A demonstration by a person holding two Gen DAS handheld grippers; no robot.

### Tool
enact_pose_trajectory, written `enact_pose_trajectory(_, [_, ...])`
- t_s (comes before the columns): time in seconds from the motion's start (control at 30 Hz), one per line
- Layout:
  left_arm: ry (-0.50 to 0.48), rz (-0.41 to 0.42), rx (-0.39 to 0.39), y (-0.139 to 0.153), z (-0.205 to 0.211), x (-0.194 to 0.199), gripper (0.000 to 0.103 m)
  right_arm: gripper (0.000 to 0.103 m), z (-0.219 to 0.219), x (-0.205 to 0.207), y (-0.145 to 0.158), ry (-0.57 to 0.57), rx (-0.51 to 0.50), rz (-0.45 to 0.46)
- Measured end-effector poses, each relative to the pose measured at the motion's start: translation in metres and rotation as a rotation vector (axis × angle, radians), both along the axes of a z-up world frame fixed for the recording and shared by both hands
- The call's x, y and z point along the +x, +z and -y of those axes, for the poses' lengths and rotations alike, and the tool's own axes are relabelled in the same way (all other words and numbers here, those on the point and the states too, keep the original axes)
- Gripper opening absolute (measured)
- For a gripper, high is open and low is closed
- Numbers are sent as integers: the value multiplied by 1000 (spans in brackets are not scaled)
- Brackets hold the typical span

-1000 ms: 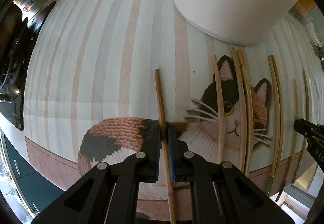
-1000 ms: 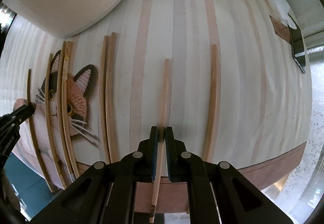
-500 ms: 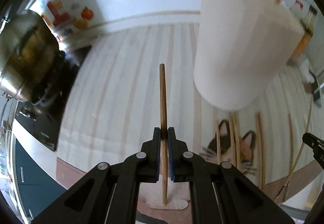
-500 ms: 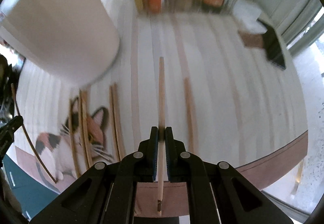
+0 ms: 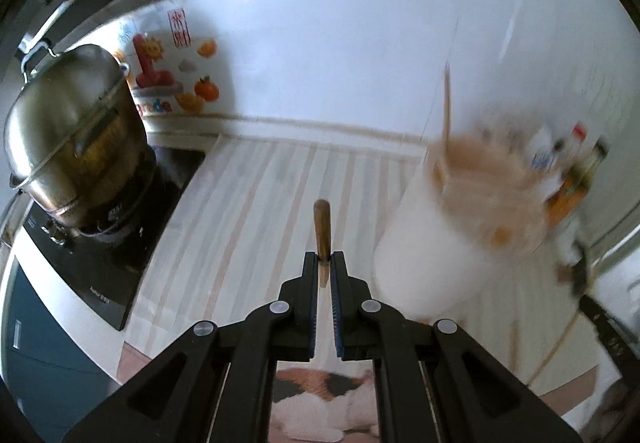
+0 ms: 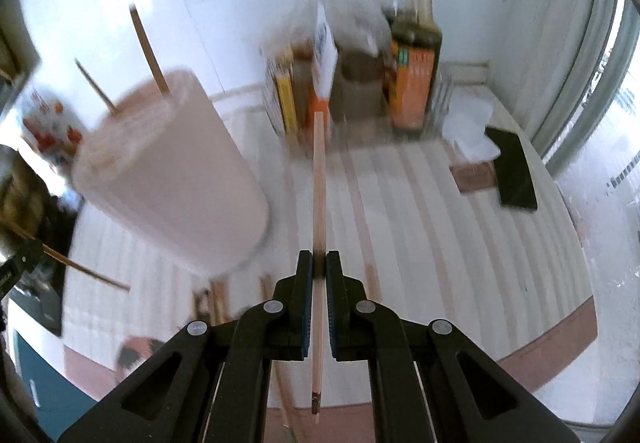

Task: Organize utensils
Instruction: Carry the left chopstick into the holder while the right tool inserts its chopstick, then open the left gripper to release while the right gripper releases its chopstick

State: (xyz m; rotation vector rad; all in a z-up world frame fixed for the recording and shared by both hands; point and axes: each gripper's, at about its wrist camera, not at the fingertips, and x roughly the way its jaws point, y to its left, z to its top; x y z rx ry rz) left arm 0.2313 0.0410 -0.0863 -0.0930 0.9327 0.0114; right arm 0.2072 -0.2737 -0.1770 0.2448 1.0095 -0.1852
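Observation:
My left gripper [image 5: 324, 263] is shut on a brown wooden chopstick [image 5: 322, 227] and holds it lifted above the striped mat [image 5: 248, 219], pointing forward. The white utensil holder [image 5: 436, 243] stands to its right, blurred, with a stick standing in it. My right gripper [image 6: 319, 263] is shut on a pale wooden chopstick [image 6: 319, 183], raised off the mat [image 6: 420, 211]. The holder [image 6: 168, 179] is to its left with two sticks in it. Another chopstick [image 6: 366, 243] lies on the mat just right of the gripper.
A steel pot [image 5: 72, 131] sits on a black stove [image 5: 96, 263] at left. Sauce bottles [image 6: 414, 55] and boxes stand in a rack at the back. A black phone [image 6: 514, 167] lies at right. The left gripper [image 6: 20, 263] shows at the left edge.
Both grippers have lifted their chopsticks off the mat and tilted up, so the holder's top and the back wall have come into view.

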Motion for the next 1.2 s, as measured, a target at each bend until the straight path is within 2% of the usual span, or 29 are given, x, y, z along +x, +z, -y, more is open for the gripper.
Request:
enact_pose_trajectory(0.3, [-25, 164, -132, 106, -12, 2, 3, 7, -16, 22, 94, 50, 151, 205])
enact_pose_trajectory(0.57, [-103, 244, -166, 157, 15, 18, 3, 7, -34, 58, 170, 102, 175, 378])
enact_pose_trajectory(0.63, [-121, 248, -168, 158, 24, 24, 3, 7, -35, 73, 183, 89, 166, 416])
enact_pose_trajectory(0.8, [-150, 238, -160, 155, 48, 50, 3, 7, -35, 112, 190, 59, 142, 453])
enact_pose_trajectory(1.0, [-179, 169, -100, 121, 74, 91, 3, 7, -37, 159, 166, 41, 116, 444])
enact_pose_trajectory(1.2, [-223, 65, -109, 89, 82, 110, 5, 7, -48, 185, 130, 84, 69, 376])
